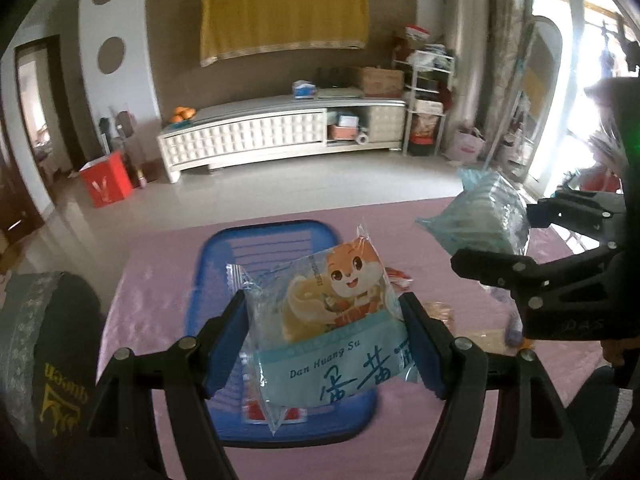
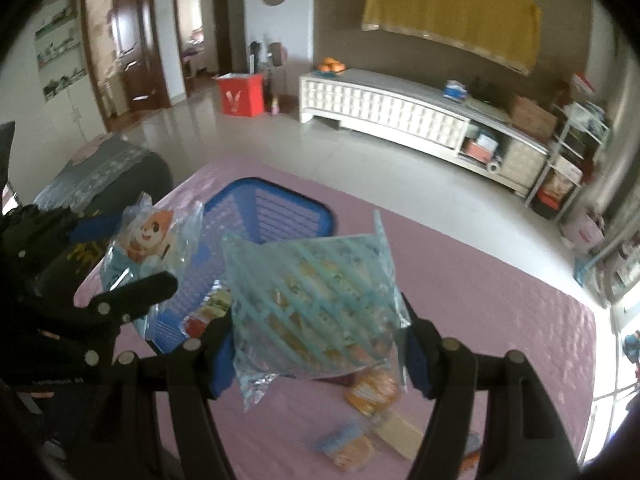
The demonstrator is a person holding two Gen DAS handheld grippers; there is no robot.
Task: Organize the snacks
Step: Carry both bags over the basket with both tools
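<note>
The left gripper point(image 1: 324, 332) is clamped on a snack packet point(image 1: 332, 312) printed with an orange cartoon squirrel and the words "Dan Huang Su", its 2 blue-padded fingers point(image 1: 226, 344) pressing the packet's sides. The packet hangs in the air above the near half of a blue basket point(image 1: 208, 256) with slatted walls, which sits on a table covered by a pink cloth point(image 1: 160, 264). Through the gap under the packet, red and white wrappers point(image 1: 256, 412) lie on the basket floor. The right gripper point(image 2: 316, 344) grips a second packet point(image 2: 316, 304), a clear bag with pale blue stripes and yellowish biscuits inside, held up off the table to the right of the basket; in the left wrist view this striped bag point(image 1: 476, 216) sits between the right gripper's black fingers at the right edge. From the right wrist view, the squirrel packet point(image 2: 152, 240) and the left gripper point(image 2: 132, 256) show at the left, over the basket's point(image 2: 288, 208) near left side. On the cloth point(image 2: 500, 304) below the right gripper lie several loose snacks: an orange packet point(image 2: 374, 394), a flat tan one point(image 2: 400, 436) and a blurred blue and orange one point(image 2: 348, 450). Across the tiled floor stands a long white cabinet point(image 1: 256, 132), with a yellow cloth point(image 1: 280, 16) hung on the wall above it and a red box point(image 1: 106, 184) to its left.
</note>
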